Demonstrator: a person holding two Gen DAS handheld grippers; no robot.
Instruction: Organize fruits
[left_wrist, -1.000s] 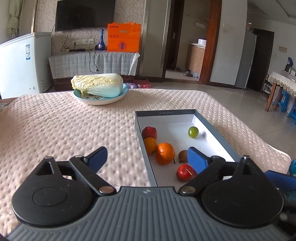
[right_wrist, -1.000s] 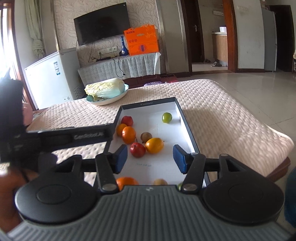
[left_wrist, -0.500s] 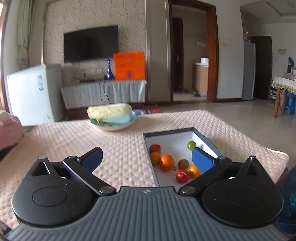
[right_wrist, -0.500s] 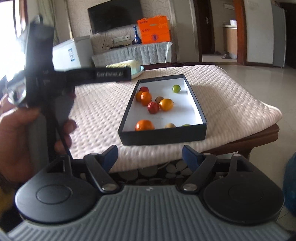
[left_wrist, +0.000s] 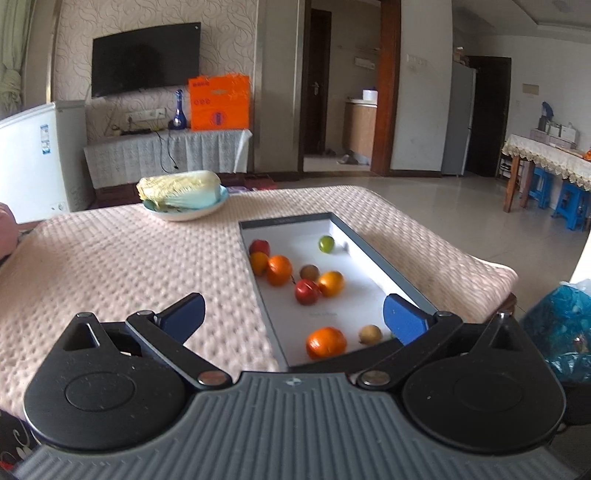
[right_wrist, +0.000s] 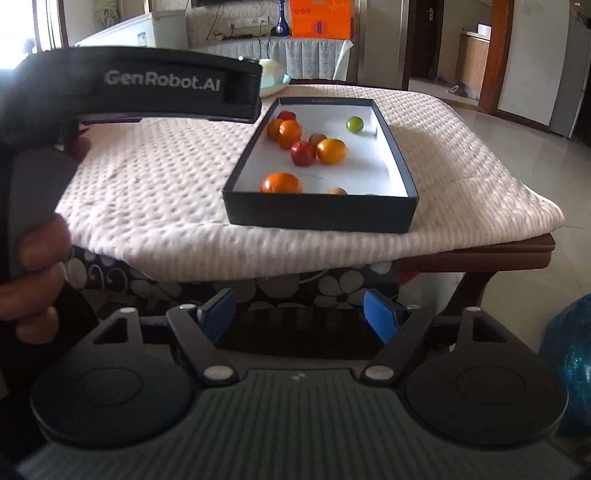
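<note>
A dark box (left_wrist: 391, 266) (right_wrist: 321, 212) with a white floor lies on the pink quilted table and holds several fruits: oranges (left_wrist: 326, 342) (right_wrist: 281, 183), a red apple (left_wrist: 306, 291) (right_wrist: 303, 153), a green fruit (left_wrist: 326, 243) (right_wrist: 355, 124) and small brown ones. My left gripper (left_wrist: 293, 319) is open and empty above the box's near end. My right gripper (right_wrist: 299, 317) is open and empty, off the table's front edge and below the tabletop. The left gripper's black body (right_wrist: 155, 88) shows at the upper left of the right wrist view, held by a hand.
A bowl with a Chinese cabbage (left_wrist: 181, 192) stands at the table's far side. The pink cloth (left_wrist: 110, 266) covers the table; its front edge (right_wrist: 295, 254) hangs over a flowered base. A blue bag (left_wrist: 561, 325) sits to the right on the floor.
Both grippers have drawn back from the box and stayed open. The right gripper has dropped below the table's front edge. The fruits have not moved.
</note>
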